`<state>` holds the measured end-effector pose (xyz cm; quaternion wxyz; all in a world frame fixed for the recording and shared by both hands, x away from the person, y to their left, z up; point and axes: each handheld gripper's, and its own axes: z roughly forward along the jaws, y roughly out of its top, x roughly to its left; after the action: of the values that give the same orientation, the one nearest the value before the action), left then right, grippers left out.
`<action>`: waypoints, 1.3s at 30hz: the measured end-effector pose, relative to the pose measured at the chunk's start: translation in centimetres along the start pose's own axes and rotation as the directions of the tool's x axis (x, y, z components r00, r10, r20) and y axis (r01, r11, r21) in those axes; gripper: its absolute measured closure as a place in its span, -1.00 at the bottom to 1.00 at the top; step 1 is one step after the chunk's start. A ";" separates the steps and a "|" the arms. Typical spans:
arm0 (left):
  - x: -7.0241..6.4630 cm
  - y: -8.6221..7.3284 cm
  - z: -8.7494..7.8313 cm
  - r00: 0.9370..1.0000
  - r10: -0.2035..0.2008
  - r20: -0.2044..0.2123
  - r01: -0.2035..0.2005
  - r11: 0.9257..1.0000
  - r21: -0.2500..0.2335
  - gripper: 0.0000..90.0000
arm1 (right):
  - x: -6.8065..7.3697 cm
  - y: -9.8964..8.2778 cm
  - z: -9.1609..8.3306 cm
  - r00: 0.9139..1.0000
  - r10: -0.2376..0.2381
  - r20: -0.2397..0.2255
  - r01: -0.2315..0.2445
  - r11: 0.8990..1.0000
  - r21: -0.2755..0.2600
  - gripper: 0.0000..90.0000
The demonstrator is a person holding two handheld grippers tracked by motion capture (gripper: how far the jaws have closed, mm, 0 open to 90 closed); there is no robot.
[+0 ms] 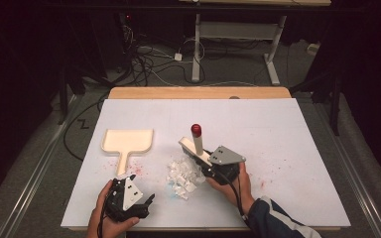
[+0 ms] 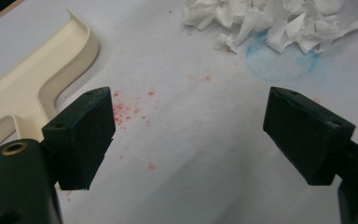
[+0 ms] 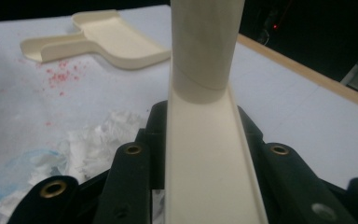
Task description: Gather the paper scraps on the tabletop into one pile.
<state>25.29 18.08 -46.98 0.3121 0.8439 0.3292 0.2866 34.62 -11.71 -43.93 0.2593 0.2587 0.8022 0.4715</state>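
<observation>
A cream brush [image 1: 198,145] with a red-tipped handle [image 1: 196,130] is clamped in my right gripper [image 1: 207,162] at the table's middle, just right of a pile of torn white paper scraps [image 1: 182,176]. In the right gripper view the brush [image 3: 205,70] rises between the jaws of the shut right gripper [image 3: 205,154], with the scraps [image 3: 98,140] to the left. A cream dustpan [image 1: 128,140] lies flat at the left, handle toward me. My left gripper [image 1: 146,204] rests near the front edge. Its jaws stand wide apart in the left gripper view [image 2: 189,135], with bare table between them.
Red specks [image 2: 126,112] dot the white table sheet [image 1: 287,134] beside the dustpan [image 2: 32,79]. A blue stain [image 2: 279,63] lies under the scraps [image 2: 270,21]. A wooden edge [image 1: 198,92] borders the far side. Cables cover the floor beyond.
</observation>
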 end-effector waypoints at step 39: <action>0.4 -0.1 -0.8 0.998 -0.042 -0.057 0.039 0.998 -0.052 -0.65 | 2.2 -1.4 -1.2 0.943 0.036 -0.331 -0.028 0.999 0.028 0.52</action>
<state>24.96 18.71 -46.40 0.3293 0.8202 0.3478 0.3127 31.96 -11.56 -45.06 0.1100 0.1917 0.8355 0.5031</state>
